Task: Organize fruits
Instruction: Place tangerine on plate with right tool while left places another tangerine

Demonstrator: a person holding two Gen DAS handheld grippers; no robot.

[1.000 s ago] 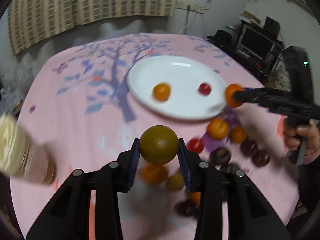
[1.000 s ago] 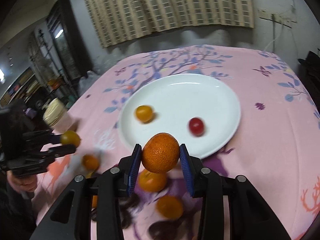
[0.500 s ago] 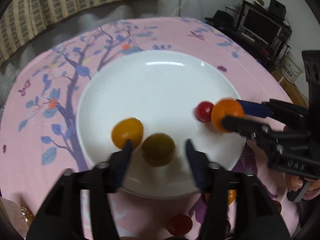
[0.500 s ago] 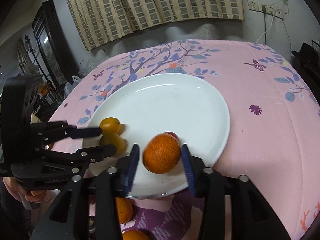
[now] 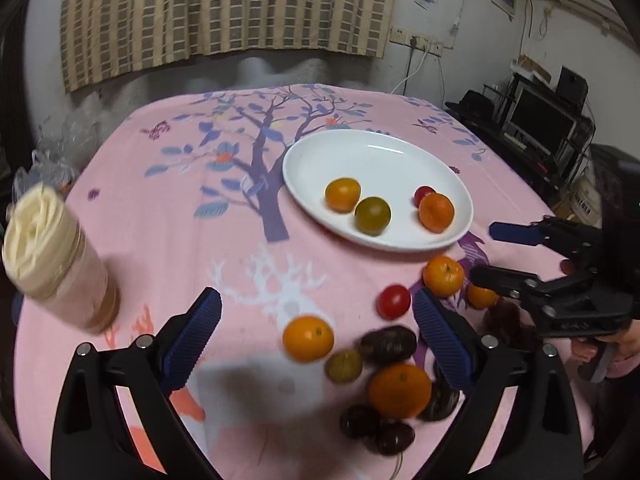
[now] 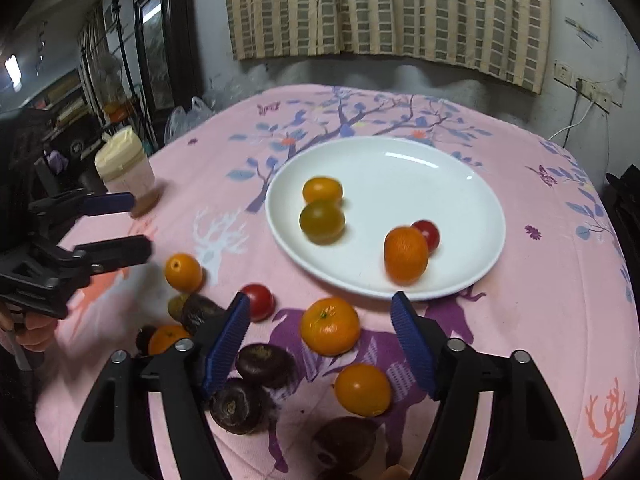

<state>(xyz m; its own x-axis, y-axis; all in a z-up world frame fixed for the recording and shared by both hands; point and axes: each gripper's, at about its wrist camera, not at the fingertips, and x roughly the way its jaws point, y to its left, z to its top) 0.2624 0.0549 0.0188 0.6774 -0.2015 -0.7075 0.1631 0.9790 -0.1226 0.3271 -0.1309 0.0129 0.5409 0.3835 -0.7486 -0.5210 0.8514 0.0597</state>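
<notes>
A white plate (image 5: 376, 152) (image 6: 452, 184) holds an orange fruit (image 5: 342, 194), a green-brown fruit (image 5: 372, 215) (image 6: 322, 221), a red tomato (image 6: 427, 232) and an orange mandarin (image 5: 436, 212) (image 6: 405, 255). Loose oranges, red tomatoes and dark purple fruits lie on the pink cloth in front of the plate, among them an orange (image 5: 308, 338) and a mandarin (image 6: 330, 325). My left gripper (image 5: 316, 336) is open and empty above that pile. My right gripper (image 6: 322, 332) is open and empty above the mandarin; it also shows in the left wrist view (image 5: 484, 252).
A jar with a cream lid (image 5: 54, 260) (image 6: 126, 170) stands at the table's left side. The round table has a pink flowered cloth (image 5: 200, 200). Shelves and a monitor (image 5: 540, 120) stand beyond the right edge.
Both grippers let go of their fruits on the plate, opened wide and pulled back from the plate to above the loose fruit pile. The green-brown fruit and the mandarin now rest on the plate.
</notes>
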